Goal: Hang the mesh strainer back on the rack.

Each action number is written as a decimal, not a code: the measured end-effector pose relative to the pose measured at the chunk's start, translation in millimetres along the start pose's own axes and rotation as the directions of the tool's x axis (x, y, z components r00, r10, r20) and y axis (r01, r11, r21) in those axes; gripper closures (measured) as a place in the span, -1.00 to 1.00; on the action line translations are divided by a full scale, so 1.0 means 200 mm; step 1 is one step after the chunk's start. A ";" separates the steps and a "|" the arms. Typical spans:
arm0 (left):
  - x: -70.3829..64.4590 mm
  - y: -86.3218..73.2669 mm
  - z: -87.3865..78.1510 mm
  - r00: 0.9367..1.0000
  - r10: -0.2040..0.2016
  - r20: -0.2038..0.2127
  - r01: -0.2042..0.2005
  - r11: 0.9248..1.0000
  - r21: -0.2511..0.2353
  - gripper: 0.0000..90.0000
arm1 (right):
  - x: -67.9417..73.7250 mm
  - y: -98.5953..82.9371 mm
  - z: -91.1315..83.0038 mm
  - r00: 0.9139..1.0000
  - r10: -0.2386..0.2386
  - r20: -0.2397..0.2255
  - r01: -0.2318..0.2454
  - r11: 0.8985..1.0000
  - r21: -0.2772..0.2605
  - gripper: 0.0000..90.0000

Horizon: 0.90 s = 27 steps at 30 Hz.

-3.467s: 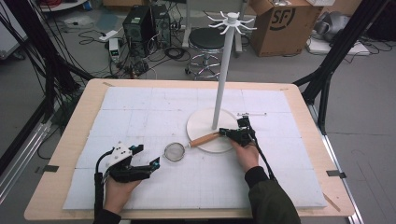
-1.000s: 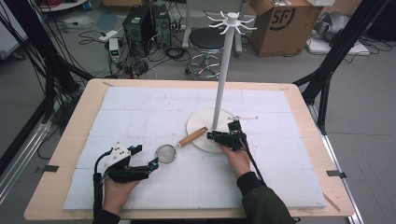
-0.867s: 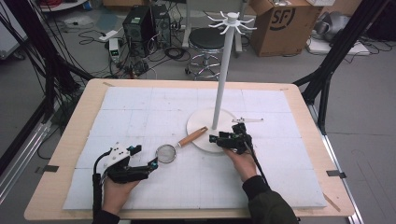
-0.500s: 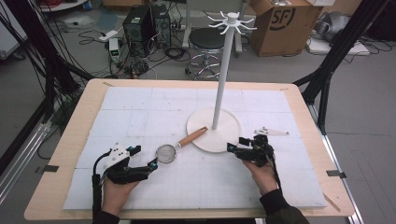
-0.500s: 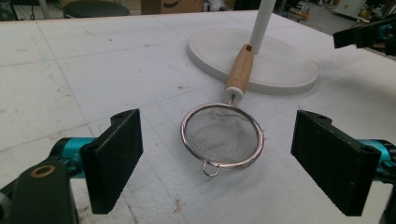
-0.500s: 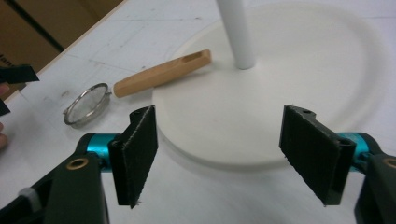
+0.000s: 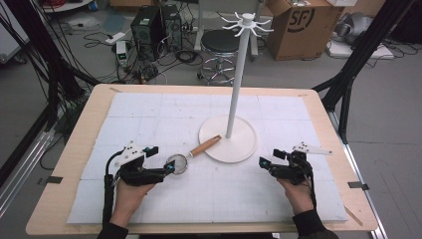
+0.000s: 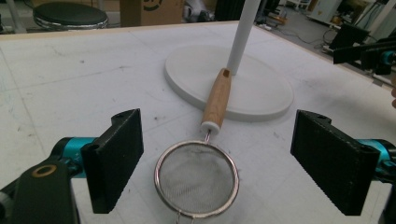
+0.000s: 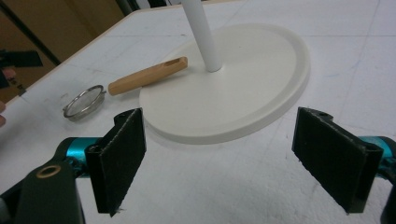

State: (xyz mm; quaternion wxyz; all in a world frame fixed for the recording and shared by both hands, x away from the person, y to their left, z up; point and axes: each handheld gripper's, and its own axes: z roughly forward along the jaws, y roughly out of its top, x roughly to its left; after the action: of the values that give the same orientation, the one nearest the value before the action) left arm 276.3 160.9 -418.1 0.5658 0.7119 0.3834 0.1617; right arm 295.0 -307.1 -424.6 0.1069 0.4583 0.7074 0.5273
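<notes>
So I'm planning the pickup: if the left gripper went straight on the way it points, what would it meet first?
Probably the strainer: its mesh bowl lies between the open left gripper jaws, directly ahead.

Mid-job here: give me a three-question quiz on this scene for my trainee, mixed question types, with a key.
1. True or false: the left tool is shut on the strainer.
2. Where does the tip of the strainer's wooden handle rest? A) on the white stand's round base B) in the right tool C) off the table edge
3. Fill in: both tools are ____.

Key
1. False: its jaws stand apart on either side of the mesh bowl.
2. A
3. open
</notes>
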 end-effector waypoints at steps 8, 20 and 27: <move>0.02 0.05 0.11 0.999 0.035 0.018 -0.036 0.998 0.053 -0.53 | 0.03 0.00 -0.04 1.000 -0.010 0.005 0.010 0.999 -0.032 -0.66; 0.07 0.07 0.24 0.998 -0.004 0.069 -0.006 0.990 0.144 -0.49 | 0.01 0.00 -0.01 1.000 -0.012 0.001 0.012 1.000 -0.021 -0.66; 0.03 0.11 0.29 0.994 0.050 0.101 -0.073 0.968 0.240 -0.51 | -0.01 0.01 -0.01 1.000 0.002 -0.001 -0.002 1.000 -0.026 -0.66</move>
State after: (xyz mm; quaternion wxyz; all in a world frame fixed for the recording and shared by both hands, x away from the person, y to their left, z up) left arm 326.3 124.0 -416.6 0.4865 0.7942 0.3508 0.0973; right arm 296.0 -309.3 -422.9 0.1120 0.4576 0.7000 0.5367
